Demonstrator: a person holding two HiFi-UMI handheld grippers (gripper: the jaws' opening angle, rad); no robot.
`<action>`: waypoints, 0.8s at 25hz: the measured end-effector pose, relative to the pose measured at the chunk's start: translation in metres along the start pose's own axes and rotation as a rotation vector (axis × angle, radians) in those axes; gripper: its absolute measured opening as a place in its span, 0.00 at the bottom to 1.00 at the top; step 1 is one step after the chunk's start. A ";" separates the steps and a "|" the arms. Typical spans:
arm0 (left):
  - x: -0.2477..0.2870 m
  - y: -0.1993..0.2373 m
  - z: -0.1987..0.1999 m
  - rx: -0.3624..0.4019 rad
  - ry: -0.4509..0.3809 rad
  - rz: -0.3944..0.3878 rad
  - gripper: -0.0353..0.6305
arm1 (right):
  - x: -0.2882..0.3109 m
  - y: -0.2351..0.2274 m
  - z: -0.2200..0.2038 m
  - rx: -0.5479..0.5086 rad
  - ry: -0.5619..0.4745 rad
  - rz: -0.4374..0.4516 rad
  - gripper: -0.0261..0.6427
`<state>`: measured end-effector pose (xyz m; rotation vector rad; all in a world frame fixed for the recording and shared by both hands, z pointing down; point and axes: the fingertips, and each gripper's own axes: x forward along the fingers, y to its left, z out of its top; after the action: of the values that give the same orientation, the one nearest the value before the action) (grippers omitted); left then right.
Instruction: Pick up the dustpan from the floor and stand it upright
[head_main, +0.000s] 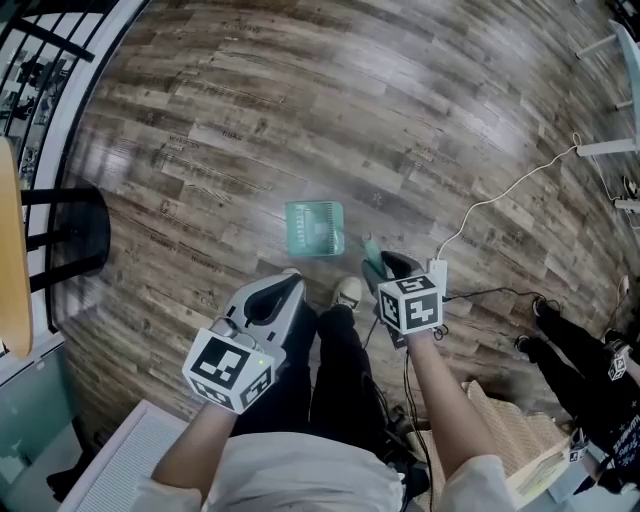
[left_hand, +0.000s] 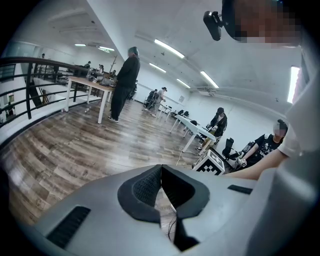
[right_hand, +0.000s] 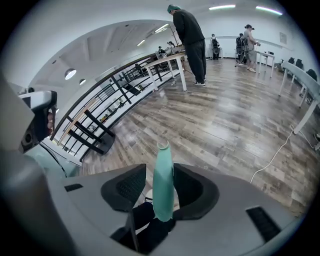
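The teal dustpan (head_main: 313, 228) has its pan on the wooden floor just ahead of my feet. Its teal handle (right_hand: 163, 180) rises between the jaws of my right gripper (head_main: 385, 265). In the right gripper view that gripper (right_hand: 161, 186) stands open: a gap shows between the left pad and the handle, while the right pad lies close against it. My left gripper (head_main: 288, 282) hangs to the left of the dustpan, apart from it. In the left gripper view its pads (left_hand: 161, 172) meet at the tips with nothing between them.
A white cable (head_main: 500, 200) runs across the floor to a power strip (head_main: 437, 275) by my right gripper. A black stool (head_main: 70, 235) and railing stand at the left. Another person's legs (head_main: 575, 360) are at the right. A person (left_hand: 125, 82) stands by tables farther off.
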<state>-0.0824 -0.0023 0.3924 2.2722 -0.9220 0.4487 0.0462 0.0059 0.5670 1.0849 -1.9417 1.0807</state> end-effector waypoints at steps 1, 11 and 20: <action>-0.001 -0.001 0.001 0.003 -0.001 0.001 0.09 | -0.002 0.001 0.002 -0.002 -0.005 -0.002 0.29; -0.035 -0.028 0.022 0.052 -0.014 -0.014 0.09 | -0.057 0.020 0.030 0.032 -0.101 0.003 0.29; -0.079 -0.065 0.048 0.113 -0.042 -0.023 0.09 | -0.149 0.064 0.050 0.037 -0.238 0.041 0.29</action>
<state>-0.0871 0.0402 0.2879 2.4004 -0.9116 0.4553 0.0481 0.0334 0.3999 1.2467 -2.1443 1.0526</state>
